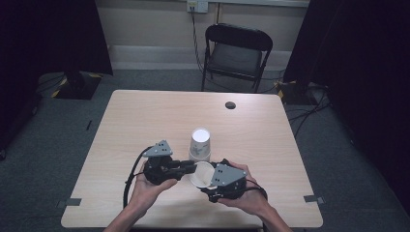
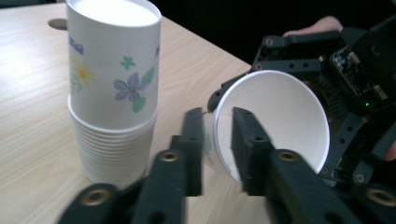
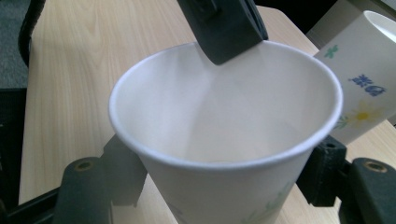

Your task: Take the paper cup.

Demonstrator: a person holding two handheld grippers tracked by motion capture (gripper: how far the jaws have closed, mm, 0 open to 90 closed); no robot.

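A single white paper cup [image 1: 202,173] with a flower print is tipped on its side between my two grippers, just above the table's near edge. My right gripper [image 1: 209,181] is shut on the cup's body [image 3: 224,116], one jaw on each side. My left gripper [image 2: 218,116] straddles the cup's rim [image 2: 280,112], one jaw inside the mouth and one outside. A gap shows between the jaws, so it is open. One black jaw of the left gripper [image 3: 224,23] dips into the cup's mouth in the right gripper view.
A stack of upside-down flowered paper cups [image 1: 200,144] stands on the wooden table [image 1: 145,121] just beyond the grippers, close to the held cup [image 2: 114,93]. A dark cable hole [image 1: 230,105] sits near the far edge. A black folding chair [image 1: 237,53] stands behind the table.
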